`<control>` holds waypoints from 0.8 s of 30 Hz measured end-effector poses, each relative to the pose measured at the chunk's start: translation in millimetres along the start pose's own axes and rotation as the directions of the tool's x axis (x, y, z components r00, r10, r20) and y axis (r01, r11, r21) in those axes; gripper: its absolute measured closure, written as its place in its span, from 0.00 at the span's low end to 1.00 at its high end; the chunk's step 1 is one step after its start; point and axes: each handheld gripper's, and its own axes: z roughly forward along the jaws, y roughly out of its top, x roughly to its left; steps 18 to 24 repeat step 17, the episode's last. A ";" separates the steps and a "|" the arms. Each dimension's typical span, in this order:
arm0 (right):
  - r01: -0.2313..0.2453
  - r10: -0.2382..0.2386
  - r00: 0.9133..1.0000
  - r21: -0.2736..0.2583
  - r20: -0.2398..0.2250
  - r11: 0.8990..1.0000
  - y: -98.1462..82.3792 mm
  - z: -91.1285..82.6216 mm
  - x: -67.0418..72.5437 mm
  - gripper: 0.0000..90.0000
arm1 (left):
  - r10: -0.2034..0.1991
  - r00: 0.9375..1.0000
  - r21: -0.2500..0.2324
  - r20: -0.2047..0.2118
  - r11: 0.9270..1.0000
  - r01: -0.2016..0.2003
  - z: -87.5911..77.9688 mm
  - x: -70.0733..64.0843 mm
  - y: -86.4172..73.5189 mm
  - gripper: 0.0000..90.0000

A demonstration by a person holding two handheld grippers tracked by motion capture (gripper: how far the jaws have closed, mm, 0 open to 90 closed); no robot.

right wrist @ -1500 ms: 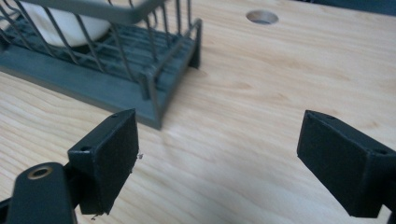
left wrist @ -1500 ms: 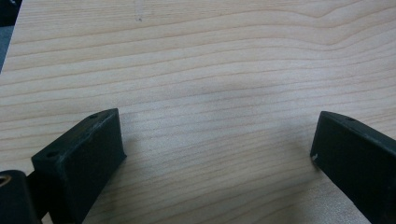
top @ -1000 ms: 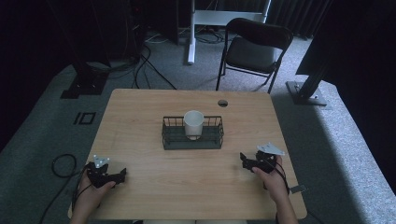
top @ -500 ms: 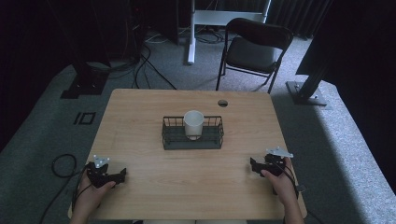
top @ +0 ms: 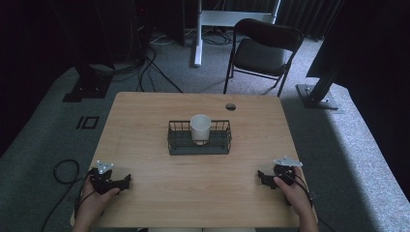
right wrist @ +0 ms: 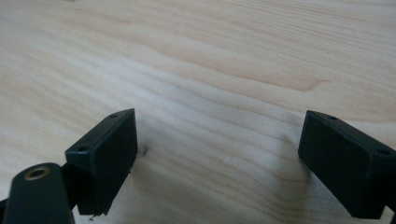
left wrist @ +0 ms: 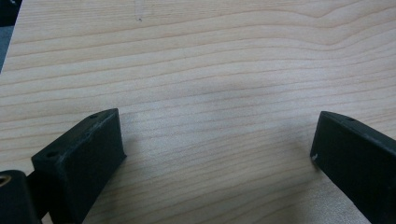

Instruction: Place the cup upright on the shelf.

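A wooden table [top: 145,135] is seen from above, with a person seated at its near edge. Both forearms come in from the bottom, and each hand holds a black two-jaw gripper that rests low on the tabletop.

The left gripper [top: 126,180] sits near the front left corner of the table, held by the left hand [top: 94,200]. A cable trails from it over the table's left edge to the floor. In the left gripper view, the left gripper [left wrist: 217,140] has its jaws spread wide apart, with nothing but bare wood grain between them.

The right gripper [top: 261,178] sits near the front right corner, held by the right hand [top: 295,193]. In the right gripper view, the right gripper [right wrist: 217,137] also has its jaws spread wide, with bare wood between them.

In the middle of the table stands a dark wire basket [top: 176,142]. A white cup [top: 200,128] stands upright inside it, near the basket's centre, its rim rising above the wire wall. The basket and cup are well apart from both grippers, farther back on the table and between the two.

Beyond the table, a dark folding chair [top: 261,48] stands on grey carpet.
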 end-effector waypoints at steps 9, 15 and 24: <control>0.010 -0.010 1.000 0.001 -0.021 1.000 -2.1 -1.8 -0.6 0.13 | 0.000 1.000 0.000 0.000 1.000 0.000 0.0 0.0 -0.1 0.03; 0.019 -0.019 0.999 0.000 -0.026 1.000 -3.0 -2.6 -1.2 0.13 | 0.000 1.000 0.000 0.000 1.000 0.000 0.0 0.0 -0.1 0.03; 0.018 -0.018 0.999 0.001 -0.027 1.000 -3.0 -2.6 -1.2 0.13 | 0.000 1.000 0.000 0.000 1.000 0.000 0.0 0.0 -0.1 0.03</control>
